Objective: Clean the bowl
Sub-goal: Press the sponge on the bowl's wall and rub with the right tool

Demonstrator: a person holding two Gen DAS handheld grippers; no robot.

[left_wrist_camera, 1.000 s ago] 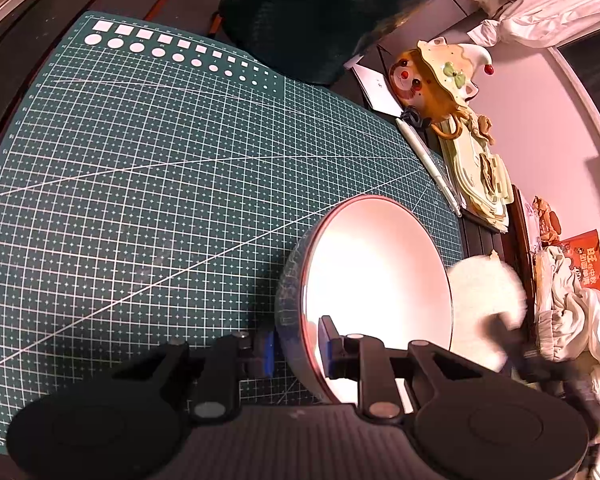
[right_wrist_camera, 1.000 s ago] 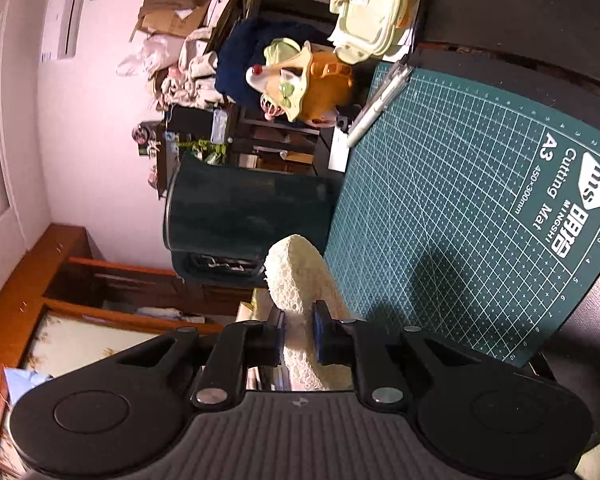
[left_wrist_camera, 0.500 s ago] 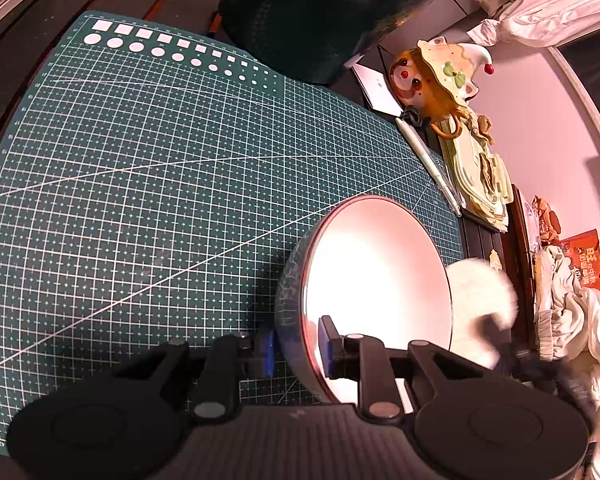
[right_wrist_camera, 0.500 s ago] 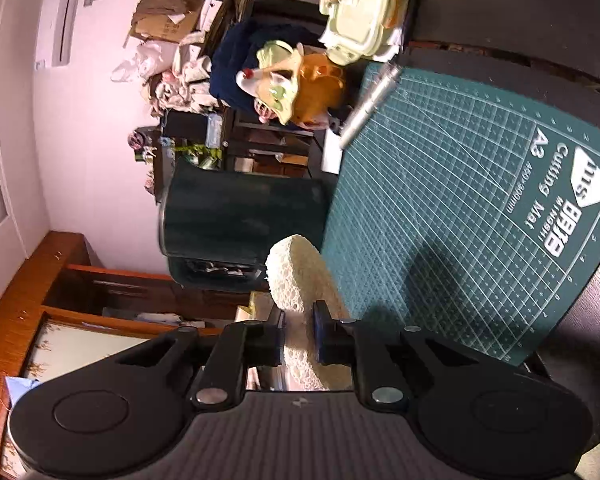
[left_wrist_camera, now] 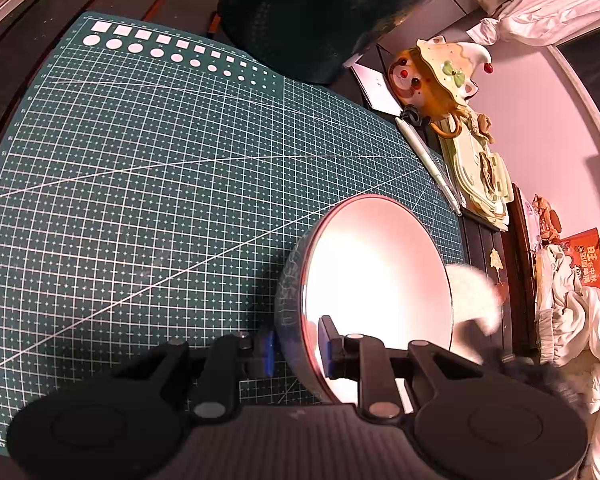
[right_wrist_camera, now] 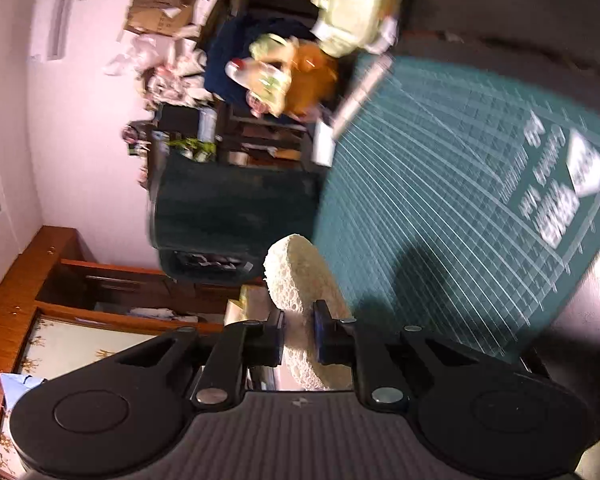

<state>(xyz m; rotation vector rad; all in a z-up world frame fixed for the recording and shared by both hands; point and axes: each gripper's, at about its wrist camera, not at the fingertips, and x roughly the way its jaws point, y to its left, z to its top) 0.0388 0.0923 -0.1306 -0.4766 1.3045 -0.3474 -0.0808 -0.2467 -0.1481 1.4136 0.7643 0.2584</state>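
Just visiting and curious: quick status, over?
Left gripper clamped on bowl rim, bowl tipped on cutting mat. Right gripper holds sponge. Sponge outside bowl. Nothing blocking.

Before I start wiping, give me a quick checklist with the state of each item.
1. Left hand-held gripper clamped on the bowl rim: ok.
2. Bowl tilted, its opening facing the sponge side: ok.
3. Right hand-held gripper clamped on the sponge: ok.
4. Sponge touching the bowl's inside: not ok, it sits outside the rim.
5. Bowl inside free of dirt: cannot tell, glare.
6. Cutting mat under the bowl: ok.
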